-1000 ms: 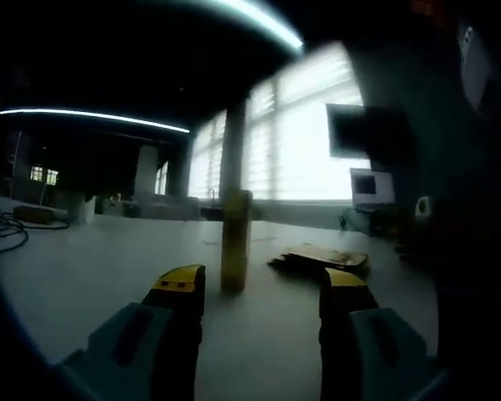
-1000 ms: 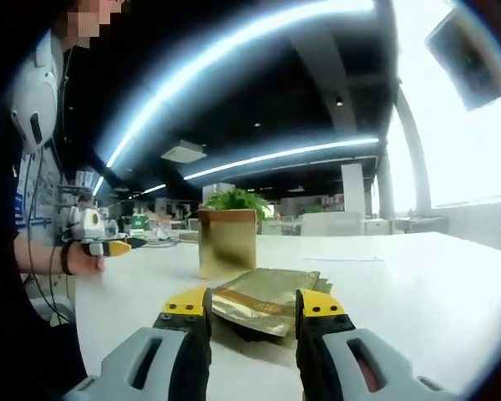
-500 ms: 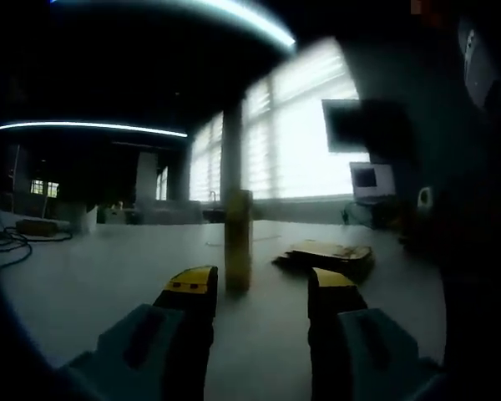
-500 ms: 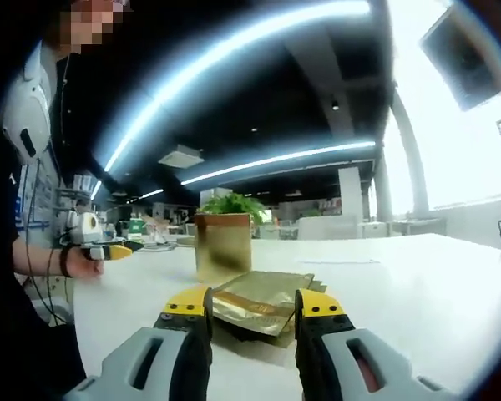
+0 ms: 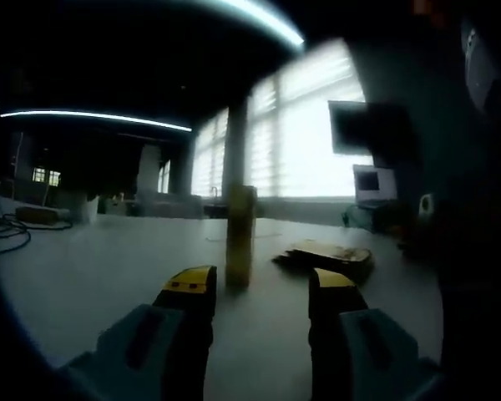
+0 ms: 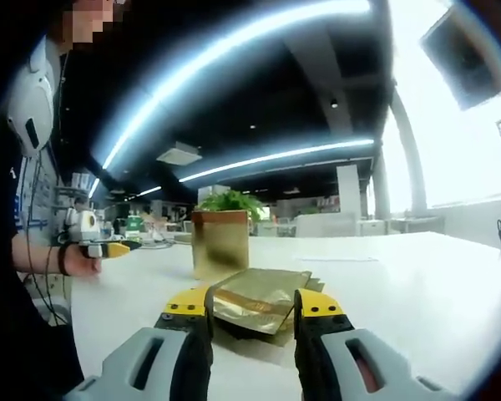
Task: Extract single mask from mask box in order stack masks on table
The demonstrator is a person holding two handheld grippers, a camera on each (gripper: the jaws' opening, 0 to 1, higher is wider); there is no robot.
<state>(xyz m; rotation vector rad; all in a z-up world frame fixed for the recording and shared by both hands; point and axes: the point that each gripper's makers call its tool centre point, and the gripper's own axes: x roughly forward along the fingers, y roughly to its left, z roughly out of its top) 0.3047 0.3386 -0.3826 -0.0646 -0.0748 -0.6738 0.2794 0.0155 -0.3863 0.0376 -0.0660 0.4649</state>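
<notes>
One gold mask box (image 6: 221, 242) stands upright on the pale surface (image 6: 417, 284), and in front of it lies one low stack of gold foil mask packets (image 6: 259, 299); several flat packets overlap there, but their exact number cannot be told. The top packet is a shiny, slightly crumpled gold sachet with a darker brownish band across it, and it lies tilted over the ones beneath, its near edge lifted. In the right gripper view the right hand-held gripper (image 6: 255, 305) sits low over the surface with its two yellow-tipped jaws a moderate width apart, one on each side of the near end of the top packet; whether they touch it cannot be told, and they are not closed on it. A leafy green plant (image 6: 234, 200) shows behind the box. To the left of that view a person's hand (image 6: 79, 259) holds the left hand-held gripper (image 6: 108, 248) just above the surface, well apart from the box. In the dim left gripper view the same box (image 5: 240, 236) appears as one narrow upright block beyond the jaws, with the stack (image 5: 324, 255) lying flat to its right, near it. The left hand-held gripper (image 5: 255, 284) there has its jaws parted and nothing between them. A dark cable (image 5: 4, 234) lies coiled on the surface far to the left.
</notes>
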